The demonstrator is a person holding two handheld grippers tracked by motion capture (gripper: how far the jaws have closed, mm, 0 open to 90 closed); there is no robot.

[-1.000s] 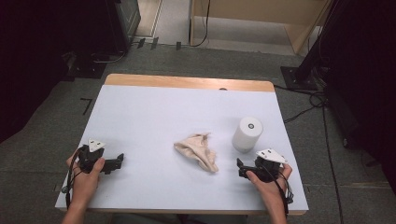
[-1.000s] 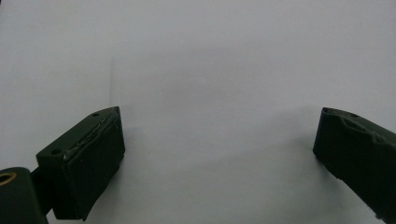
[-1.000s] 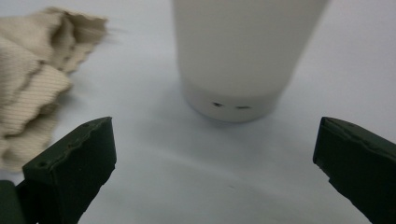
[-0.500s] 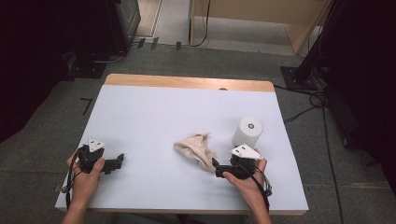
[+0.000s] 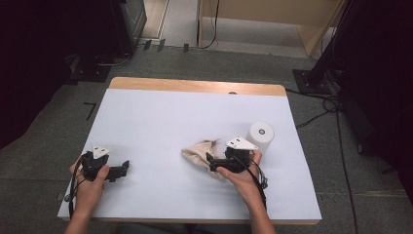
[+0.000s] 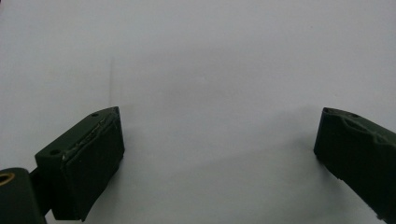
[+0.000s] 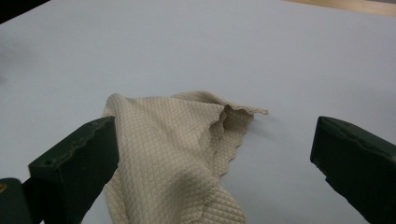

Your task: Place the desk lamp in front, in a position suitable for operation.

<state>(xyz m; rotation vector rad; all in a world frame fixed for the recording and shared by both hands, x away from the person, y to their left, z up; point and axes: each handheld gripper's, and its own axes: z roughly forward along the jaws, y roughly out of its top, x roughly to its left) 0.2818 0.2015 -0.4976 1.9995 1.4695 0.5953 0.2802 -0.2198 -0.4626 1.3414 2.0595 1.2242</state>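
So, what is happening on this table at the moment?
A person holds a gripper in each hand at a white table. The right gripper is at a crumpled beige cloth, its fingers wide open with the cloth lying between them, not yet pinched. The left gripper rests open on the bare table near the front left corner, away from the cloth. A white roll stands upright just beyond the right hand.
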